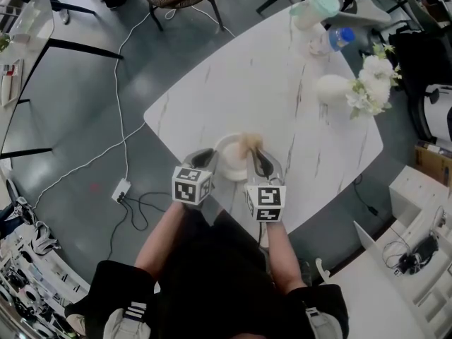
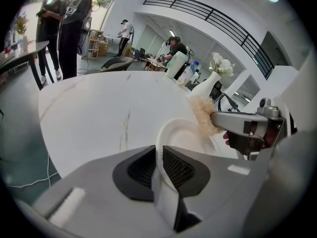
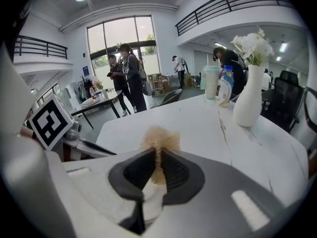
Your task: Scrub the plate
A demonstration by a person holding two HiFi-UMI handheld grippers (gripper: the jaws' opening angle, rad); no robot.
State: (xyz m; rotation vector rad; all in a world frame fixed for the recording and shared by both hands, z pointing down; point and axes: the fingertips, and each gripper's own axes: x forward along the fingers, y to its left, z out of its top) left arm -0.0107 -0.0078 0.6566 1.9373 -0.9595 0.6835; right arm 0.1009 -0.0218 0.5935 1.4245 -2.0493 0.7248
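- the left gripper [image 2: 159, 155], closest in, has its jaws pinched on the rim of the plate [image 2: 184, 133], which sits at the near edge of the table [image 1: 282, 97], between the two grippers.
- the right gripper [image 3: 157, 160] is clamped on a brush [image 3: 159, 139], with the bristles at the plate's far rim (seemingly touching).
- whether the plate lies flat or is tipped up, i cannot tell.
- likely best: keep the rim pinch firm so the plate neither spins nor slides off the edge.
- work the bristles in short circles across the well with light pressure, doing the rim last.
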